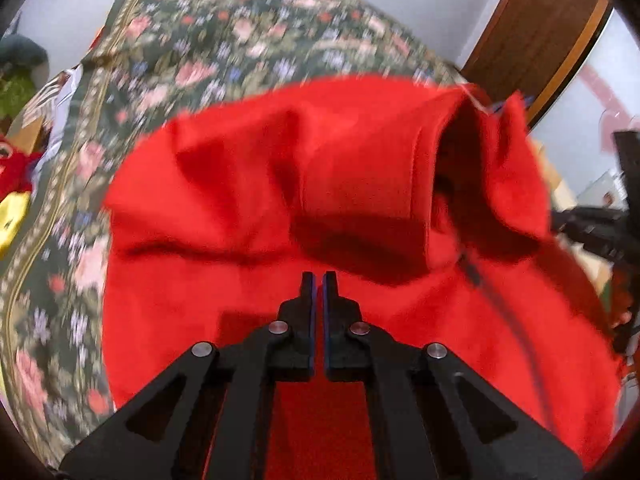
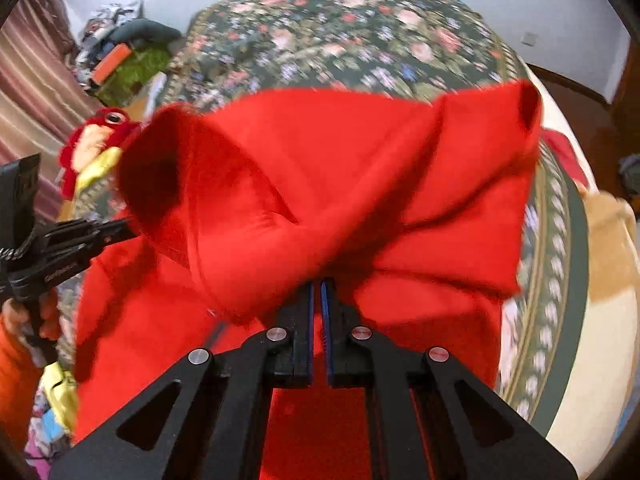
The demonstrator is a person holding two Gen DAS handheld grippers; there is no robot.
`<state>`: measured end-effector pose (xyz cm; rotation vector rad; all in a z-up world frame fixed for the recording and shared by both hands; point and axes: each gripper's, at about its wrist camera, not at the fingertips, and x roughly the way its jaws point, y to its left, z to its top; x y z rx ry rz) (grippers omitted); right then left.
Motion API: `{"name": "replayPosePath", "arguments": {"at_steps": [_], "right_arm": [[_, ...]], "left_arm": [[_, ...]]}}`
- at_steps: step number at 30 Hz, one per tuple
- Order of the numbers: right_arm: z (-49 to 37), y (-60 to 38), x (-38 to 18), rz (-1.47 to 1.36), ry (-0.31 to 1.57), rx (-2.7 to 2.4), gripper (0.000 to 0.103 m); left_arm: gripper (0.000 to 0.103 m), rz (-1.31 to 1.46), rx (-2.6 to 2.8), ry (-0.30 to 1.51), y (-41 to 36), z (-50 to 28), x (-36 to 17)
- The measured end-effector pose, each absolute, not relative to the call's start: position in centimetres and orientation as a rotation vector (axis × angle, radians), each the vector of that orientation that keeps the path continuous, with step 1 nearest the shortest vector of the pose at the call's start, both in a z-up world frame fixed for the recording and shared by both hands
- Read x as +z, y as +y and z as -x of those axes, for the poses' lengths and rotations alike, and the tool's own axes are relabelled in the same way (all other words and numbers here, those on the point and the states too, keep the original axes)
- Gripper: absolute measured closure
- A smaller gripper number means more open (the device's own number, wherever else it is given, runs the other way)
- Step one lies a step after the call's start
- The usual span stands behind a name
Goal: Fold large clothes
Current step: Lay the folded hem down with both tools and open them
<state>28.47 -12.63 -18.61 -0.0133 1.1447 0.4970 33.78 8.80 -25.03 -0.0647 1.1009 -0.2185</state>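
A red fleece garment [image 2: 360,184] is held bunched over the floral bedspread [image 1: 224,36]; right gripper [image 2: 318,286] fingers are clenched on its fabric, left gripper [image 1: 319,280] fingers clenched together.

Right gripper [image 2: 319,286] at bottom centre, jaws closed w/ red fabric bunched at the tips. Red garment [image 2: 320,184] lifted, blurred, folds fanning up from the grip; sleeve opening [image 2: 152,172] gapes at left, another cuff top right. Left gripper [image 2: 120,228] comes in from left edge, tip at the sleeve edge, jaw state not visible; hand [image 2: 24,316] w/ orange sleeve behind it. Floral bedspread [image 2: 360,36] beneath. Red plush toy [image 2: 96,140] at left, clothes pile [image 2: 124,52] behind it.
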Motion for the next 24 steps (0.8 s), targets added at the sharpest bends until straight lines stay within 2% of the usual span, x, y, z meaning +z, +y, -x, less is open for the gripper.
{"name": "replayPosePath", "arguments": {"at_steps": [5, 8, 10, 12, 15, 19, 21, 24], "right_arm": [[-27.2, -13.9, -17.6, -0.026, 1.151, 0.493, 0.099], [-26.9, -14.0, -15.9, -0.016, 1.116, 0.492, 0.097], [-26.8, -14.1, -15.0, -0.027, 1.084, 0.501, 0.092], [-27.2, -13.8, -14.0, -0.039, 1.045, 0.500, 0.078], [-28.5, -12.8, -13.2, -0.040, 1.004, 0.500, 0.063], [-31.2, -10.7, -13.4, -0.045, 1.000, 0.512, 0.060], [-33.0, -9.4, -14.2, -0.066, 1.013, 0.511, 0.051], [-35.1, -8.1, -15.3, -0.067, 1.019, 0.505, 0.050]], "left_arm": [[0.097, -0.018, -0.173, 1.082, 8.9, -31.3, -24.5], [0.077, -0.027, -0.154, 1.036, 9.4, -30.8, -22.6], [0.061, -0.022, -0.134, 0.971, 9.8, -30.7, -20.7], [0.057, -0.012, -0.121, 0.932, 10.2, -31.1, -19.4], [0.048, -0.008, -0.102, 0.884, 10.7, -32.9, -17.9], [0.045, 0.015, -0.065, 0.871, 11.5, -36.1, -17.9], [0.042, 0.056, -0.066, 0.882, 12.4, -38.0, -18.5], [0.042, 0.130, -0.050, 0.899, 14.2, -40.5, -20.0]]}}
